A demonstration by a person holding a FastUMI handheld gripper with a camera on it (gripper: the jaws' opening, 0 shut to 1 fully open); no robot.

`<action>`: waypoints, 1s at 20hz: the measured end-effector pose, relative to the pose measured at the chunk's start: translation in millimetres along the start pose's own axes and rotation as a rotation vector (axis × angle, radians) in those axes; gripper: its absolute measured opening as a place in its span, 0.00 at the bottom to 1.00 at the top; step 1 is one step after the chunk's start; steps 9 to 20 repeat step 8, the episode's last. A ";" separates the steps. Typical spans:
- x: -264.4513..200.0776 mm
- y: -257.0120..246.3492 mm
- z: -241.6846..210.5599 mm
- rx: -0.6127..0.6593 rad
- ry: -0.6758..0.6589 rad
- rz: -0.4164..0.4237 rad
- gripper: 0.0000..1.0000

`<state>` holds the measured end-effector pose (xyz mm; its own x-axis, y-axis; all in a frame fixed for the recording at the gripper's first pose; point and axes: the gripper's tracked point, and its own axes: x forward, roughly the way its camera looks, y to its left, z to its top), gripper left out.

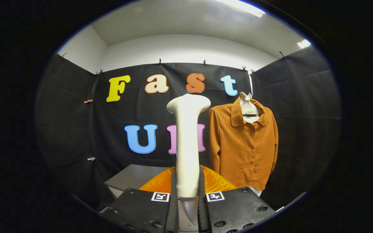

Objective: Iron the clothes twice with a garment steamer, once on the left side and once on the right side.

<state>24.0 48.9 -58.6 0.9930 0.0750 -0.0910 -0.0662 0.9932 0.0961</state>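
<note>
Right now my fingers are closed on the handle of the steamer, one on each side of its lower end, so I have it clamped and standing upright just ahead of me. Its wide head sits at the top, turned a little to one side, and the narrow handle runs straight down into my grip.

The shirt hangs on a hanger against the booth's dark wall, beyond the steamer and off to my right, well apart from the head. It is buttoned up, with both sleeves hanging loose at its sides. Below and behind the steamer I see an orange ribbed thing, which I cannot identify for certain, and a grey tabletop to its left.

I judge the steamer to be hard and smooth, top-heavy with that broad head, so a low grip like mine lets it tip if I swing fast. The plastic looks slick, so I want steady pressure on it and slow turns. The shirt looks light and soft; hanging free, it would probably swing away under a push, so the head should only brush along it, down one side of the button row and then the other. Neither pass looks started, as the head is not yet at the cloth.
</note>
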 end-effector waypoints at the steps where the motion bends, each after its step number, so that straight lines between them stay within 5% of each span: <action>1: 0.4 0.4 -0.2 0.000 0.001 0.000 0.26; 20: -2.8 3.8 0.9 -0.003 -0.001 0.002 0.26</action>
